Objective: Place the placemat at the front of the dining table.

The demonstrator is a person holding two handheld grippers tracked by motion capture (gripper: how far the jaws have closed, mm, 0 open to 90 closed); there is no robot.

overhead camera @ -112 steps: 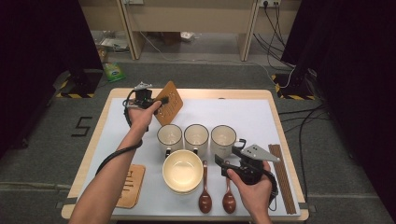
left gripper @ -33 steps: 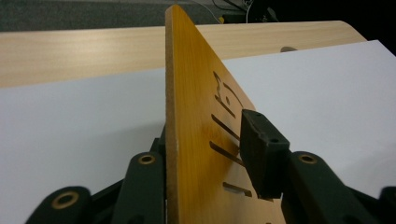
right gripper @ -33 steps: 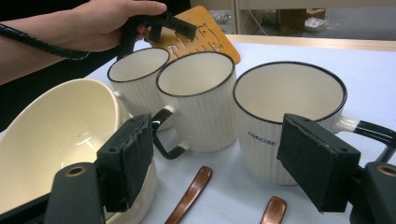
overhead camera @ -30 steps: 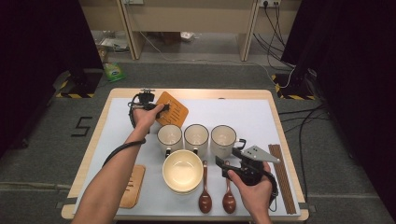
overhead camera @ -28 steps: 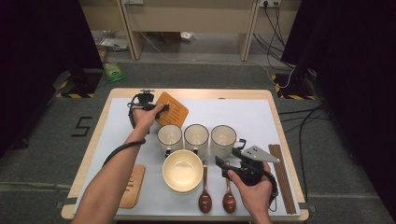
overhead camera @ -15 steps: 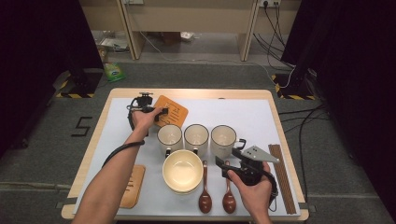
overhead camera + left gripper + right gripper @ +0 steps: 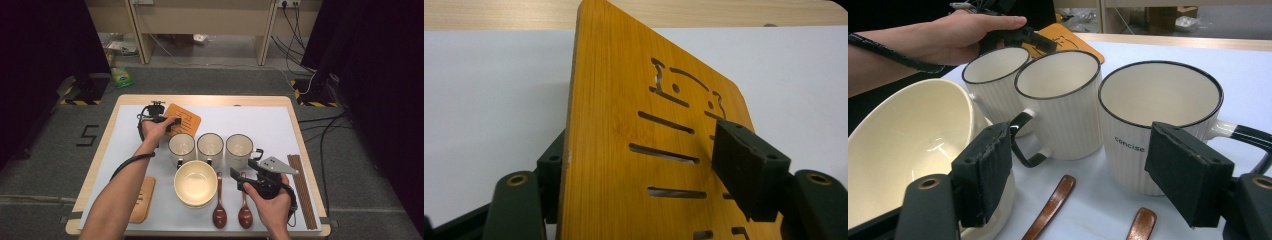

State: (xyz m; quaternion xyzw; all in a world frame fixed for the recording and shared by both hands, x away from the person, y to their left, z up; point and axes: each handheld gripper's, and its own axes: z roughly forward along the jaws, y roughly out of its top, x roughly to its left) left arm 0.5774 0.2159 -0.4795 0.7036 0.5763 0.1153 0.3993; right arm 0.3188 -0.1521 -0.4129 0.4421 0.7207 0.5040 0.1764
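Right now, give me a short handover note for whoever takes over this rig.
Left gripper: at the wooden trivet on the far left of the table; its jaws have just been opening, with the trivet between them, one jaw above it and one below.
Right gripper: open, empty, near the three mugs, bowl and two spoons.
Done: trivet lowered onto the table.
Left: withdraw the left gripper; a second trivet lies at the near left edge.

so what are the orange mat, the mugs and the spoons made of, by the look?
Orange mat: likely bamboo or wood, fine straight grain, cut-through slots, smooth sealed face.
Mugs: probably glazed ceramic, cream, ribbed walls, dark rims and handles, soft shine.
Spoons: seemingly lacquered wood, dark reddish brown, glossy highlights.
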